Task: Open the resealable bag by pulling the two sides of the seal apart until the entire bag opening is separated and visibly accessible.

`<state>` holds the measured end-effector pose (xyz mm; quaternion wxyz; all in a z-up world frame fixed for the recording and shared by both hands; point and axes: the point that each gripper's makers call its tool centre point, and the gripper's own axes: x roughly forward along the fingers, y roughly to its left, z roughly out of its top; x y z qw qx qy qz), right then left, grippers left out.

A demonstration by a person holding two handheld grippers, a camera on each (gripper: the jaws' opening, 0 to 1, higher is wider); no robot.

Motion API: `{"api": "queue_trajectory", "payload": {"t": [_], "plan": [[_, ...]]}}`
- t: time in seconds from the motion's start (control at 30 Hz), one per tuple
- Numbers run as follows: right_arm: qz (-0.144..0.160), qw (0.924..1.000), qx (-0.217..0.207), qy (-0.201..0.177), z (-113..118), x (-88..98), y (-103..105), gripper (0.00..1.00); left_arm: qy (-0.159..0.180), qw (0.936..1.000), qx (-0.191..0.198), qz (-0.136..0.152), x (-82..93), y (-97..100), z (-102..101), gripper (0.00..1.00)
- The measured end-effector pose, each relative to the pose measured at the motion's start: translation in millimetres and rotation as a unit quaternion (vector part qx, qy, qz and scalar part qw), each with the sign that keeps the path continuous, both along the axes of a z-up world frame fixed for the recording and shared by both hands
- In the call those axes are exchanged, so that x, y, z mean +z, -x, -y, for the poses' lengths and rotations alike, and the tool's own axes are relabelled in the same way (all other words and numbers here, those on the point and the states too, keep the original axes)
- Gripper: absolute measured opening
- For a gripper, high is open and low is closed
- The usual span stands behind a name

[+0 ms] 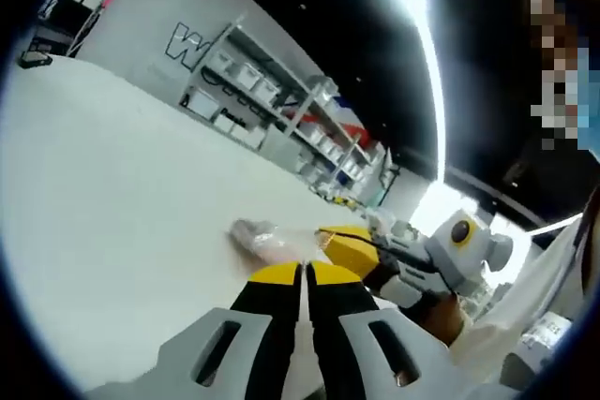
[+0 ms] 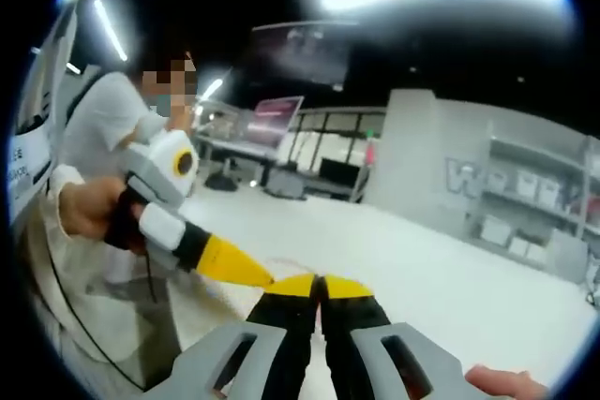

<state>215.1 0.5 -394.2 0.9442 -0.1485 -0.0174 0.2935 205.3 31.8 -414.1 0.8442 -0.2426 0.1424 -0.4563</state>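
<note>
Bag (image 1: 265, 239) is being held above the desk (image 1: 122, 185), just beyond both tips. Left hand-held gripper (image 1: 305, 272) and right hand-held gripper (image 2: 319, 284) are being kept narrow, apparently pinching the seal. Sides should be pulled apart evenly.

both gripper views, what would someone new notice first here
In the left gripper view, the yellow-tipped black jaws of the left hand-held gripper stand shut, and the right hand-held gripper comes in from the right to meet them over the white table. A crumpled clear plastic resealable bag lies just beyond the tips. Grey storage shelves with white bins line the far wall.
</note>
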Motion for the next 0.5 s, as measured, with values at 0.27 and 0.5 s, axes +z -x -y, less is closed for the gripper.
{"api": "queue_trajectory", "payload": {"t": [0.27,0.5], "plan": [[0.0,0.9993,-0.003,-0.037,8,8.0,0,0.0,-0.01,0.9962,0.036,0.079,17.1,-5.0,-13,0.21],[0.001,0.998,-0.002,-0.064,10,14.8,0,0.0,-0.027,0.9827,0.077,0.166,39.0,-10.4,-18,0.56]]}}
